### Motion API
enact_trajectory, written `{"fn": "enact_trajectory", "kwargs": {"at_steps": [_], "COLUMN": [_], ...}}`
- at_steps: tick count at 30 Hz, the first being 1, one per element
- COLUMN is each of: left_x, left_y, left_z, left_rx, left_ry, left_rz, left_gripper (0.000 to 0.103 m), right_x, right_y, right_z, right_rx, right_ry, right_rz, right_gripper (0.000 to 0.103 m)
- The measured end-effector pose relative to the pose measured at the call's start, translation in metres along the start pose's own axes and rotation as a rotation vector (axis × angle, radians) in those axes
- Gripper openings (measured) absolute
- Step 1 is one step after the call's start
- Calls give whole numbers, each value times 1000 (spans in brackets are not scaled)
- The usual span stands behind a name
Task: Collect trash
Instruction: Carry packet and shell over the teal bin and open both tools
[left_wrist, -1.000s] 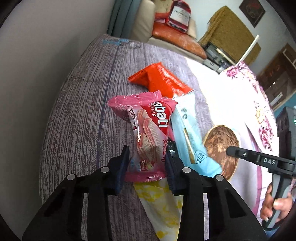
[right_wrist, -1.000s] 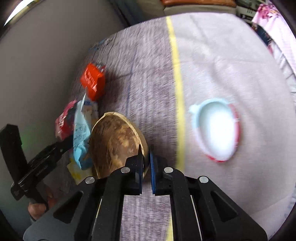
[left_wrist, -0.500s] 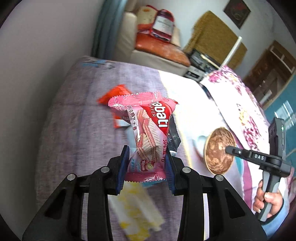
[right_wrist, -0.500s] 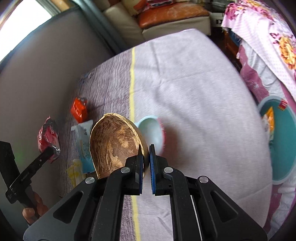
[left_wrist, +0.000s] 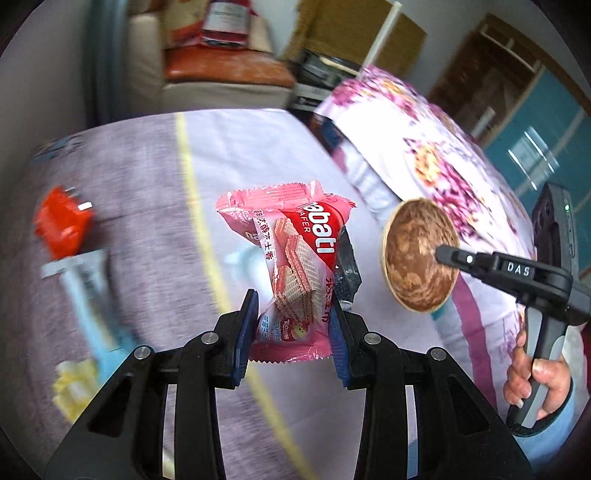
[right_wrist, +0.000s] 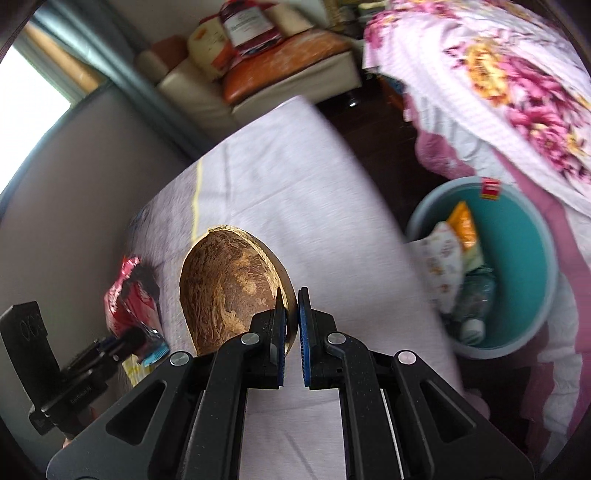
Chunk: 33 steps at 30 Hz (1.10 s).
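Left gripper (left_wrist: 291, 325): jaws clamp the lower half of a pink wafer wrapper (left_wrist: 295, 266), pack upright and lifted clear of the bed (left_wrist: 258, 147), probably so it travels without dragging. A dark foil scrap (left_wrist: 347, 266) sticks out at 3 o'clock of the wrapper; cannot tell if it is pinched too.

Right gripper (right_wrist: 291, 321): jaws nearly closed, pinching the thin rim of a coconut shell half (right_wrist: 229, 288); a rim grip fits because the body looks too wide for the jaws. Shell hangs at 10 o'clock of the fingertips, above the bed.

Both loads look bound for the teal bin (right_wrist: 532, 236), at 3 o'clock in the right wrist view, off the bed edge beside a floral cover (right_wrist: 517, 74). Bin already holds several wrappers (right_wrist: 447, 258), an orange pack (right_wrist: 463, 221) and what looks like a plastic bottle (right_wrist: 476, 295); room left.

Left on the bed at 9 o'clock in the left view: red wrapper (left_wrist: 62, 229), light blue wrapper (left_wrist: 88, 288), yellow wrapper (left_wrist: 74, 384). Task judged partway done.
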<state>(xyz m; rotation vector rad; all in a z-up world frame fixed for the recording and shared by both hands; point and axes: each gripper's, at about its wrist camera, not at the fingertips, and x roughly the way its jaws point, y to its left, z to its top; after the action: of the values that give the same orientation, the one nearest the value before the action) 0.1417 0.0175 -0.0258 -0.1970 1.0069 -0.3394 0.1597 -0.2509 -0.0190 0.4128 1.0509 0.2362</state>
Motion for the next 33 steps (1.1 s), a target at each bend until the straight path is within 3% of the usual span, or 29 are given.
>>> {"fn": "enact_trajectory", "kwargs": {"at_steps": [7, 13, 22, 33], "left_x": [43, 75, 105, 136], "left_y": [-71, -124, -163, -179], "left_z": [13, 15, 15, 21], "left_rx": [107, 178, 229, 241], "left_ry": [52, 103, 163, 217], "left_rz": [-70, -108, -102, -94], "left_gripper": [37, 37, 37, 37], "right_x": [-47, -66, -50, -23], "right_y": [-84, -142, -188, -198], "right_z": [15, 17, 21, 31], "right_rx": [116, 191, 221, 215], "right_ry": [-99, -132, -101, -55], "right_rz": [-108, -183, -197, -200], "right_gripper": [7, 7, 9, 12]}}
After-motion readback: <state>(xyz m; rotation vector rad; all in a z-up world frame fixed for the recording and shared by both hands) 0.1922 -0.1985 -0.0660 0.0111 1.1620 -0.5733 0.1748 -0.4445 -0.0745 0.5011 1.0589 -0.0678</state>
